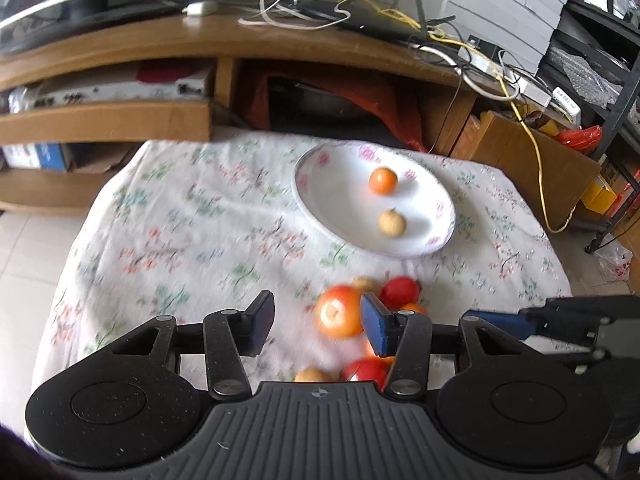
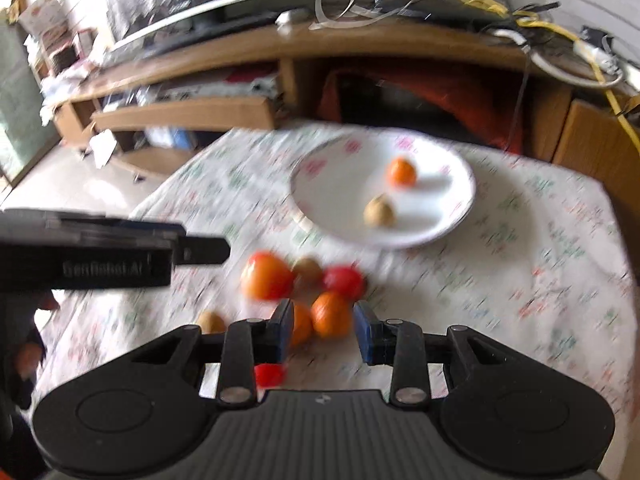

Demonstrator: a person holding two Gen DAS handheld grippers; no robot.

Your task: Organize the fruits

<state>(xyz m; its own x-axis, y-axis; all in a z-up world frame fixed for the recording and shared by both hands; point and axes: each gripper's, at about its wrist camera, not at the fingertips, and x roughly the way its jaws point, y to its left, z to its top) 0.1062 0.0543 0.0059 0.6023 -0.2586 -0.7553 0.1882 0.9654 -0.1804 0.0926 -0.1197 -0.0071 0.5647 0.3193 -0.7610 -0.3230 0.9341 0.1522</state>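
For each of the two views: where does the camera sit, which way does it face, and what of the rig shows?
Left wrist: on the left gripper, angled down over the fruit pile toward the plate; own fingers, right gripper at right edge.
Right wrist: on the right gripper, same downward slant; own fingers, left gripper at left.
Shared: plate, small orange, brown fruit, floral cloth.

A white plate (image 1: pixel 320 216) with pink flowers sits on a floral-printed white cloth (image 1: pixel 180 220).

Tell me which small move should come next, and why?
Probably lower the left gripper onto the large orange-red fruit just ahead and close. Its jaws stand open and empty, the plate holds only two fruits, and a pile waits on the cloth.
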